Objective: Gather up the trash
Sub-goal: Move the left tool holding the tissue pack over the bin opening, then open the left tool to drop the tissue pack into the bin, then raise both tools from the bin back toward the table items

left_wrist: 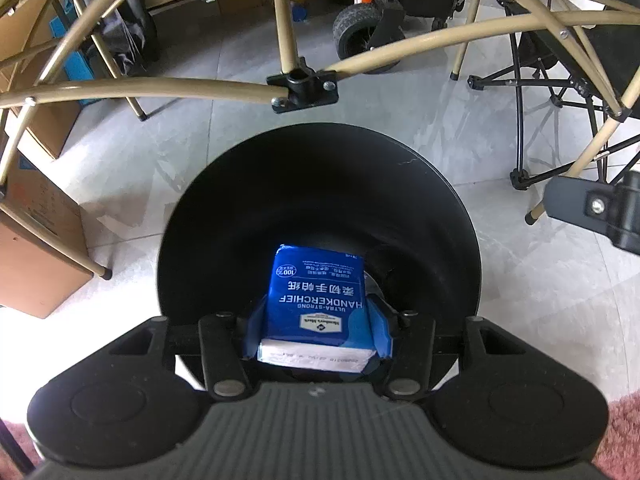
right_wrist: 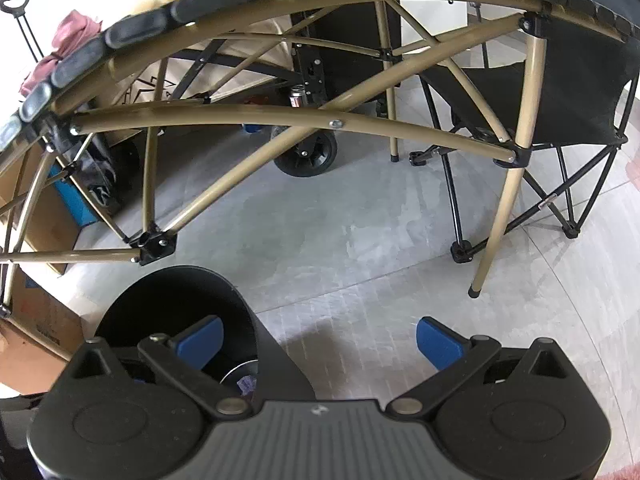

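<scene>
While pointing steeply down over the mouth of the black trash bin, the left tool clamps one blue tissue pack between its blue pads; white "ULTRA-STRONG HANDKERCHIEF" print faces the camera upside down, white end nearest. One bin, one pack. Right tool tilts down over grey floor tiles just beside the bin, jaws spread, nothing between them. Tan bench legs cross behind.
</scene>
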